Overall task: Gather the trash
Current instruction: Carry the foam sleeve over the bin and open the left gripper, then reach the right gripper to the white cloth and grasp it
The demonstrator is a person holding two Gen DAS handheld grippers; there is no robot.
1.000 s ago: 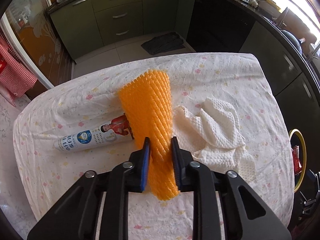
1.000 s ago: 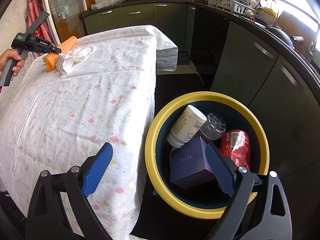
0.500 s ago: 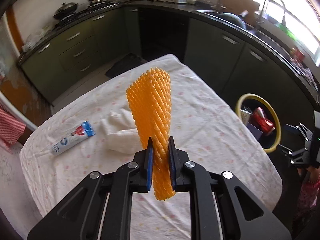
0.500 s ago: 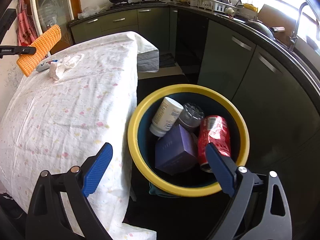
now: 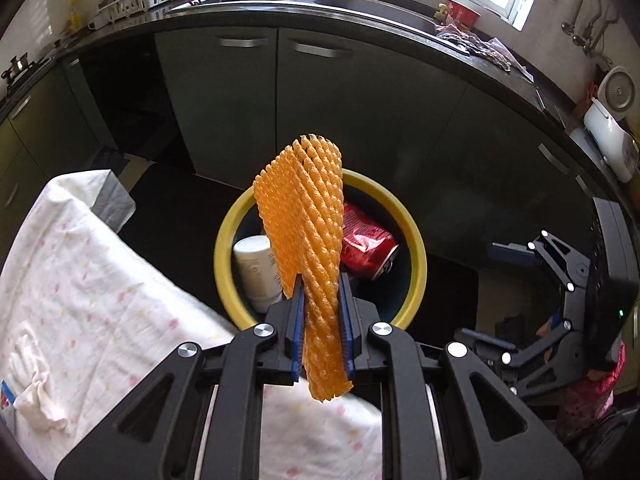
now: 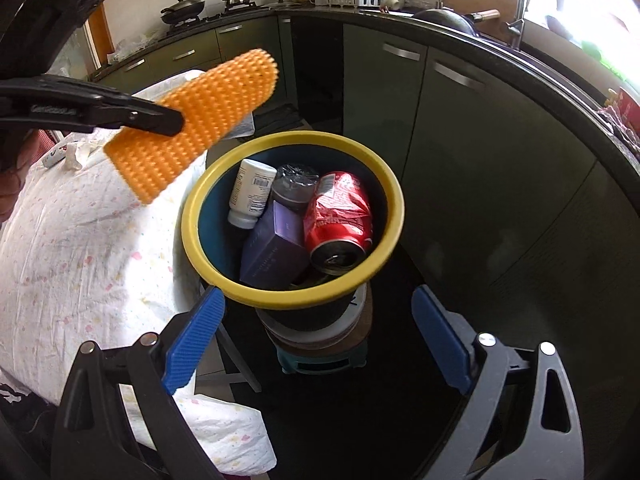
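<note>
The left gripper (image 5: pixel 323 320) was clamped on the orange foam net sleeve (image 5: pixel 308 224) — held in the air just beside the yellow-rimmed trash bin (image 6: pixel 390 184), over the table (image 6: pixel 80 240) edge. The right gripper (image 6: pixel 316 340) stood wide and empty, near the bin — a red can (image 6: pixel 340 216) inside.

We hold the orange foam net (image 5: pixel 308 232) in the left claw (image 5: pixel 323 330), whose blue pads press on its lower part, so the net stands up and leans a little to the left. Behind it we see the yellow-rimmed bin (image 5: pixel 416 256), which contains a crushed red can (image 5: pixel 366 242) and a white bottle (image 5: pixel 256 268). The bench (image 5: pixel 100 300) with its flowered cloth lies at the left, with a crumpled white tissue (image 5: pixel 36 404) on it. The right claw (image 5: pixel 520 300) stands at the far right with its jaws apart.
</note>
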